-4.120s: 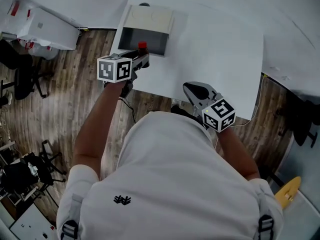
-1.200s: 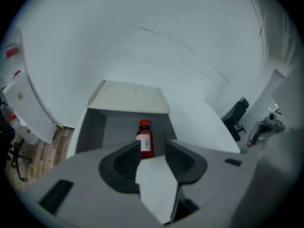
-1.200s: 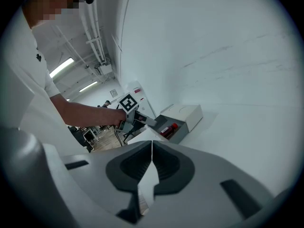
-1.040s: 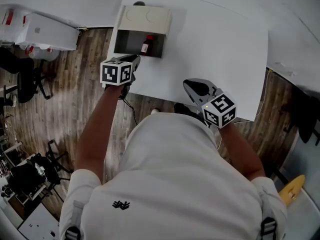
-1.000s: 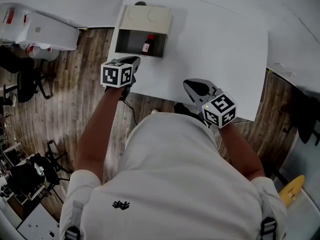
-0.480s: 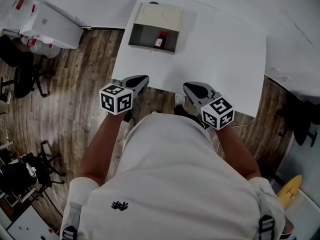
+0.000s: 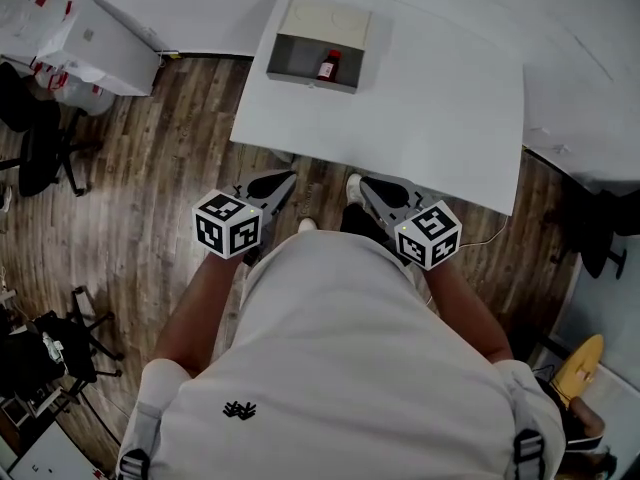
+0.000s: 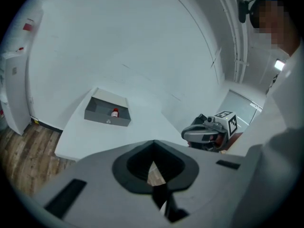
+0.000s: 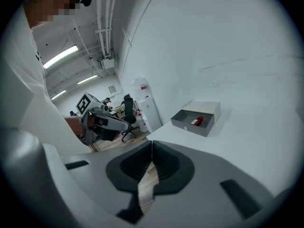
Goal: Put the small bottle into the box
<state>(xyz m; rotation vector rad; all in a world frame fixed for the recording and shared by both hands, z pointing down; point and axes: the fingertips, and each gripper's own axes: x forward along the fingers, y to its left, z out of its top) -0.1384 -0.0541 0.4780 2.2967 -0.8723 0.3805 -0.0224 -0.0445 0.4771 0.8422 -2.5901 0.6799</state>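
The small bottle (image 7: 327, 67), red-capped, is seen inside the open grey box (image 7: 305, 81), toward its right side (whether it stands or lies cannot be settled). The box is placed at the far left corner of the white table (image 7: 440, 118), with its beige lid (image 7: 325, 20) just behind the open compartment.

Both tools are held short of the table's near edge, above the wooden floor (image 7: 150, 188) and well apart from the box. The left gripper (image 7: 280, 180) is shown with its jaws brought fully together, tip against tip, and nothing is caught between them. The right gripper (image 7: 368, 188) is closed in the same way and is likewise empty. The two are pointed toward the table, side by side but apart, with the marker cubes nearest the person's body.
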